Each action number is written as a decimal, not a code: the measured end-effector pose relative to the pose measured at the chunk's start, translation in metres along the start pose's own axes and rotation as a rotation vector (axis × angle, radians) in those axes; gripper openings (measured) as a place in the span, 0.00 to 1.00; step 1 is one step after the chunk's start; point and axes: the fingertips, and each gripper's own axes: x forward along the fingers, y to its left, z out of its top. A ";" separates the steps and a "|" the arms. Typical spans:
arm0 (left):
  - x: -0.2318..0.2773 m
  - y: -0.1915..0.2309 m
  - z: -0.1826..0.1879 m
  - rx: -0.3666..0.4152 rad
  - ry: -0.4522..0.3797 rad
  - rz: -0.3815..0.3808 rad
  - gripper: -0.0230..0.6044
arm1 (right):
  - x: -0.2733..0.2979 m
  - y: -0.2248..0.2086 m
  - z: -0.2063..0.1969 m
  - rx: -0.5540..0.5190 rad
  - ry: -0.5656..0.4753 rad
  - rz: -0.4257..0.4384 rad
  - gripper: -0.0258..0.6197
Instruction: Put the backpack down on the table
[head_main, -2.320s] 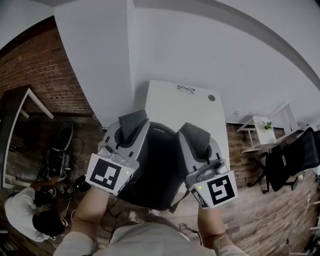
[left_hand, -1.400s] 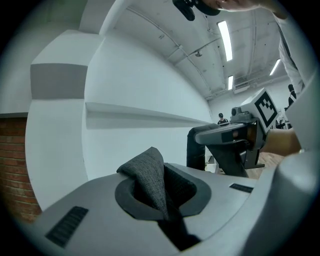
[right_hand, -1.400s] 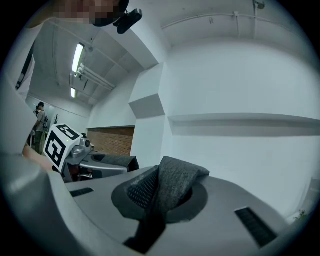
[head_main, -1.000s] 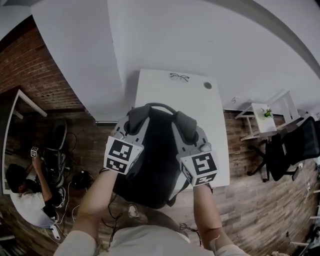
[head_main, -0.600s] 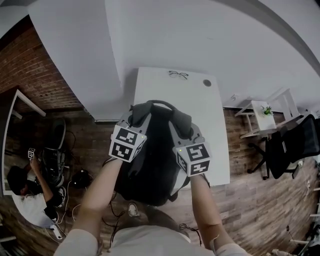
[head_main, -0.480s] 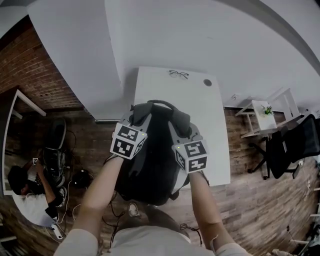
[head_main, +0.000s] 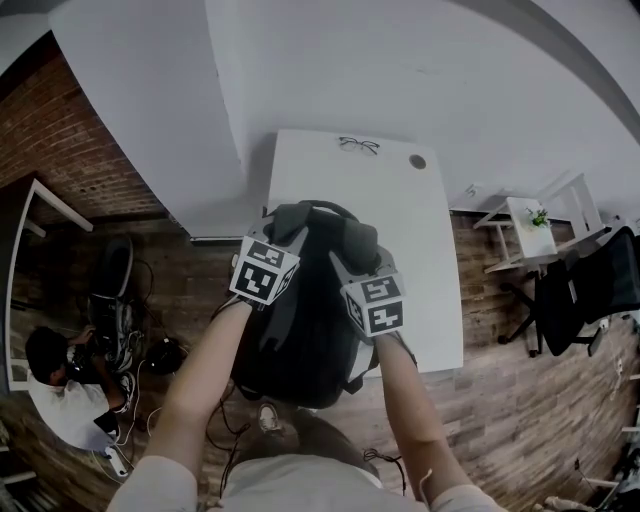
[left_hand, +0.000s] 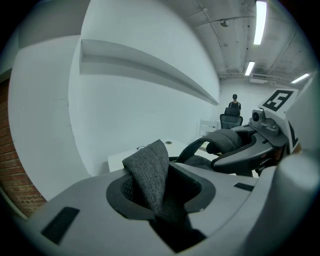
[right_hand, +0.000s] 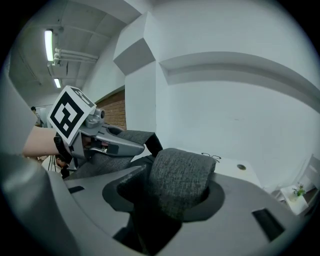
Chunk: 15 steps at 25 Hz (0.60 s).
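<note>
In the head view a dark backpack (head_main: 305, 335) lies lengthwise on the white table (head_main: 425, 270), top handle (head_main: 320, 207) pointing away from me. Its bottom reaches past the table's near left corner. My left gripper (head_main: 279, 230) is at the left grey shoulder strap (left_hand: 150, 172), my right gripper (head_main: 358, 250) at the right strap (right_hand: 180, 182). Both sets of jaws have just been opening. Each strap still stands between its jaws, loose and not pinched. In the left gripper view the right gripper (left_hand: 260, 145) shows alongside.
A pair of glasses (head_main: 358, 144) and a round cable hole (head_main: 418, 161) are at the table's far end. A white wall runs behind. Right of the table stand an office chair (head_main: 590, 290) and a small white side table (head_main: 530, 225). A person (head_main: 50, 360) crouches at far left.
Both grippers have moved further out over the table and lower, carrying the straps. The backpack's top has settled onto the table. The crouching person at left has shifted.
</note>
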 end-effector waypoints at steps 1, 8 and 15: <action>0.002 0.002 -0.003 -0.002 0.009 0.003 0.22 | 0.003 -0.001 -0.004 0.003 0.012 -0.002 0.35; 0.011 0.006 -0.029 -0.026 0.057 0.010 0.38 | 0.018 -0.002 -0.038 0.023 0.103 0.017 0.43; 0.015 0.010 -0.044 -0.034 0.083 0.014 0.47 | 0.018 -0.008 -0.069 0.045 0.186 0.010 0.45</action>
